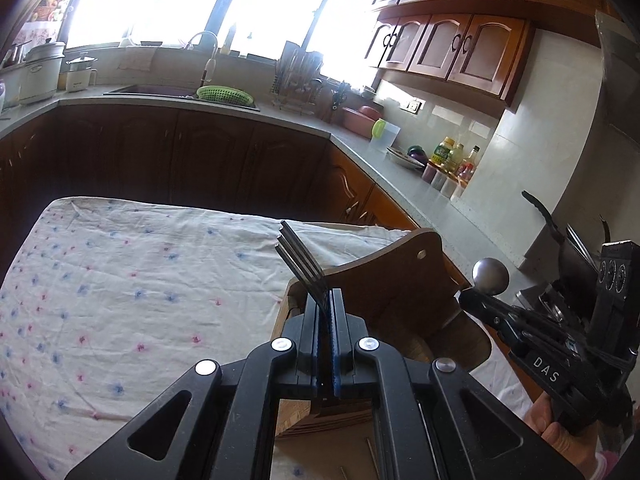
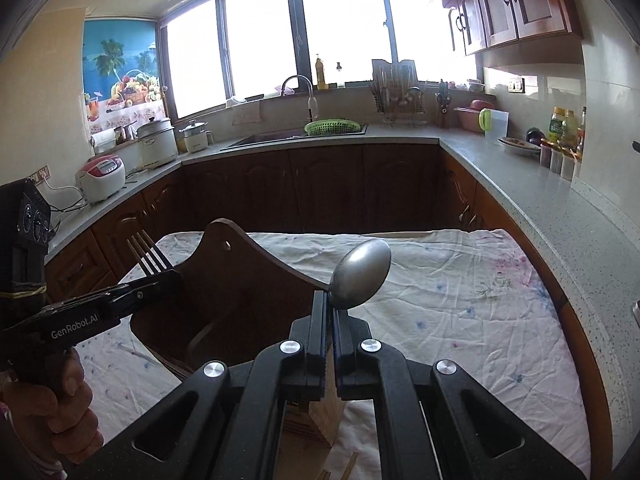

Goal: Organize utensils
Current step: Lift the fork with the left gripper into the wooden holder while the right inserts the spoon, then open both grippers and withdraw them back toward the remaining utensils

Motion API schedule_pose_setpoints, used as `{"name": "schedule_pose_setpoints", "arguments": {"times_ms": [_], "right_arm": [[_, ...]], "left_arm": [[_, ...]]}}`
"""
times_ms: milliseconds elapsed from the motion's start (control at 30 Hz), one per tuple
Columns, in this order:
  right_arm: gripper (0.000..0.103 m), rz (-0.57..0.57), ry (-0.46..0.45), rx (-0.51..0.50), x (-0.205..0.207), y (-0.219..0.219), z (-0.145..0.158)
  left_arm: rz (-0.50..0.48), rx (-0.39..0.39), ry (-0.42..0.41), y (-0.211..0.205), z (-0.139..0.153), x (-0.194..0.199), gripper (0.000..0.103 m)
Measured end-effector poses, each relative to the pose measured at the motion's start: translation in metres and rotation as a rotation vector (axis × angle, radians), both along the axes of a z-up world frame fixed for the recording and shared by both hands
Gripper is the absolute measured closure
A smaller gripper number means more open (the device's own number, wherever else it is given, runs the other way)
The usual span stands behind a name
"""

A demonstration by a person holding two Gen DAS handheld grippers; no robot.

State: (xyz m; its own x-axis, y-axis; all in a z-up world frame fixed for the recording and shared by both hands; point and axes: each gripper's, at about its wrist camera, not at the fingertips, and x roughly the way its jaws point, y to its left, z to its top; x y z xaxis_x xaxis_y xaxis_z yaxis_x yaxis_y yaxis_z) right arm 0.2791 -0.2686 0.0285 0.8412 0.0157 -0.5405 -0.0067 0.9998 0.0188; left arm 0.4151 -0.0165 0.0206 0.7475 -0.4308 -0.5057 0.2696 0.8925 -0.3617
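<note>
My left gripper is shut on a metal fork, tines pointing up and away, held above a wooden utensil holder. In the right wrist view the left gripper and its fork show at the left, beside the holder. My right gripper is shut on a metal spoon, bowl up, just right of the holder. In the left wrist view the right gripper and the spoon show at the right.
The holder stands on a table under a flowered white cloth. Chopsticks lie on the cloth near the front. Grey counters with bottles, a sink and cookers wrap around the table.
</note>
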Motion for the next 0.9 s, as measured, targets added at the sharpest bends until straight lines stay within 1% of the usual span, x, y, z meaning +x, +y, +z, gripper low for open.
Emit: {"name": "schedule_pose_setpoints", "arguments": {"times_ms": [267,333,367,400,433,467,500,533,567,633,700,767,800,867,900], "right_arm": [[0.1,-0.004,0.006,0.033,0.003,-0.001,0.003],[0.097,-0.006,0.005,0.044,0.003,-0.002,0.004],[0.095,-0.01,0.003,0.048,0.002,-0.002,0.005],[0.095,-0.017,0.001,0.051,0.0,-0.003,0.007],[0.09,-0.022,-0.004,0.055,-0.002,-0.004,0.009],[0.077,-0.03,-0.009,0.062,-0.004,-0.007,0.011],[0.066,-0.037,-0.019,0.072,-0.007,-0.01,0.013],[0.049,-0.041,-0.031,0.082,-0.011,-0.013,0.016],[0.044,-0.054,-0.041,0.086,-0.015,-0.016,0.018],[0.043,-0.079,-0.053,0.107,-0.023,-0.022,0.022],[0.041,-0.101,-0.064,0.143,-0.032,-0.03,0.026],[0.034,-0.119,-0.08,0.169,-0.044,-0.036,0.029],[0.031,-0.127,-0.09,0.176,-0.05,-0.038,0.03],[0.017,-0.137,-0.112,0.191,-0.064,-0.041,0.033],[0.016,-0.137,-0.122,0.198,-0.071,-0.041,0.033]], "left_arm": [[0.007,0.012,-0.006,-0.008,0.008,0.002,0.1],[0.001,0.004,0.002,-0.006,0.007,-0.004,0.094],[-0.003,0.001,0.003,-0.006,0.009,-0.005,0.088],[0.001,0.002,-0.003,-0.003,0.011,-0.011,0.076],[0.012,0.009,-0.009,-0.002,0.014,-0.015,0.068],[0.019,0.012,-0.022,0.002,0.015,-0.023,0.055],[0.024,0.013,-0.033,0.004,0.017,-0.03,0.05],[0.029,0.014,-0.035,0.007,0.017,-0.036,0.047],[0.035,0.013,-0.035,0.009,0.018,-0.04,0.044],[0.046,0.002,-0.037,0.014,0.019,-0.051,0.039],[0.063,-0.006,-0.036,0.019,0.018,-0.064,0.03],[0.088,-0.013,-0.033,0.027,0.016,-0.08,0.023],[0.098,-0.017,-0.033,0.03,0.015,-0.088,0.023],[0.118,-0.019,-0.027,0.037,0.013,-0.104,0.019],[0.126,-0.018,-0.023,0.041,0.011,-0.112,0.018]]}}
